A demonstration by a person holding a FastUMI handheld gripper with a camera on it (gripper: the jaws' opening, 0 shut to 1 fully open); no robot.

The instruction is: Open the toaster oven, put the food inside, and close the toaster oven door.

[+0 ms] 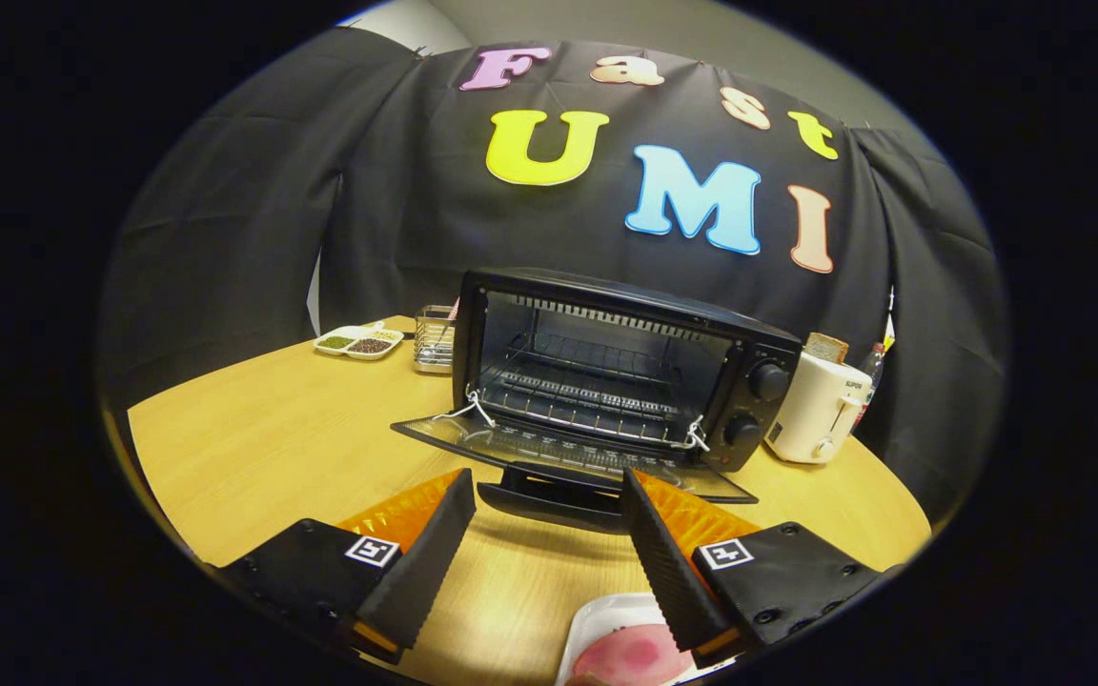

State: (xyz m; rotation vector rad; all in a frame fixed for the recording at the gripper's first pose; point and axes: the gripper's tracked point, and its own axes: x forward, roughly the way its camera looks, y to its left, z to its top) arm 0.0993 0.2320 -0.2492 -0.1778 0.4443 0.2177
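A black toaster oven [606, 372] stands on the round wooden table [263, 448] just beyond my fingers. Its glass door [559, 453] hangs folded down flat toward me, the handle [554, 495] close ahead of the fingertips. Inside, a wire rack [587, 400] lies bare. My gripper [549, 495] is open, with nothing between the fingers. Below the right finger, near me, a white plate [597, 624] holds a pink piece of food [630, 657], partly hidden by that finger.
A white pop-up toaster [821, 410] with a bread slice [825, 346] stands right of the oven. Left of the oven are a wire holder [435, 338] and a white divided dish [358, 341] of seeds. Bare tabletop stretches to the left.
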